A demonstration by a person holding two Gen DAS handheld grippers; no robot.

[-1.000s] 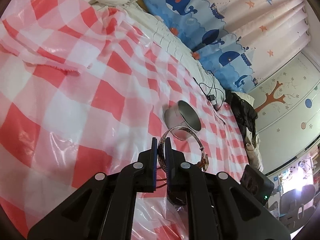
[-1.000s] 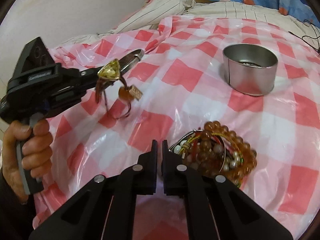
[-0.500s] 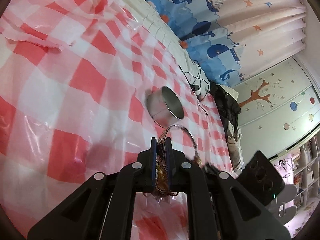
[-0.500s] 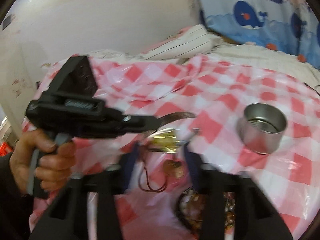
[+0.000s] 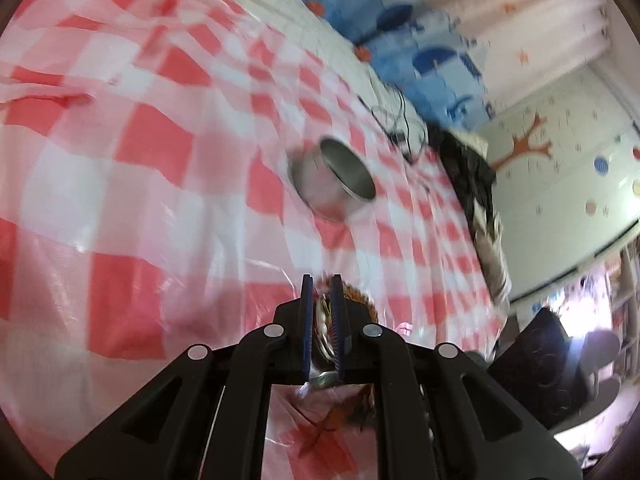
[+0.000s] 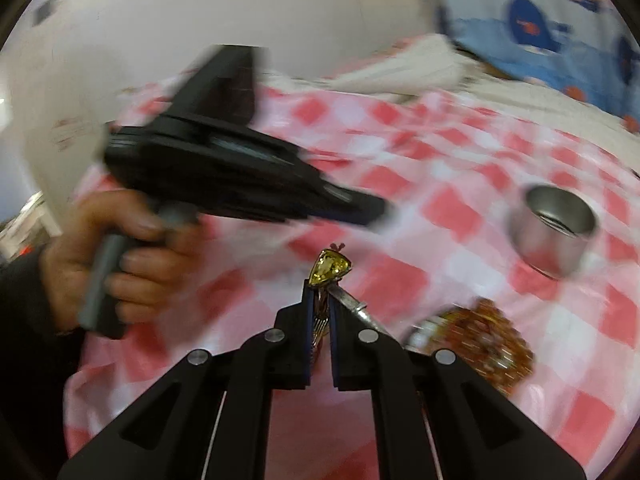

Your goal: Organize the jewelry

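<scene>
My right gripper is shut on a bracelet with a yellow triangular stone and a silver band, held above the checked cloth. My left gripper is nearly shut; a bit of jewelry shows blurred between its fingers, and whether it grips it I cannot tell. The left gripper also shows in the right wrist view, held by a hand, with nothing at its tip. A round metal tin stands open on the cloth, also in the right wrist view. A pile of amber bead bracelets lies right of my right gripper.
A red and white checked plastic cloth covers the bed. A whale-print curtain and black cables lie beyond the tin. Dark clothes hang at the far side. A white wall stands behind the left hand.
The yellow-stone bracelet passed from my left gripper to my right gripper, which shut on it. The left gripper drew back and up. Both views are blurred from motion.
</scene>
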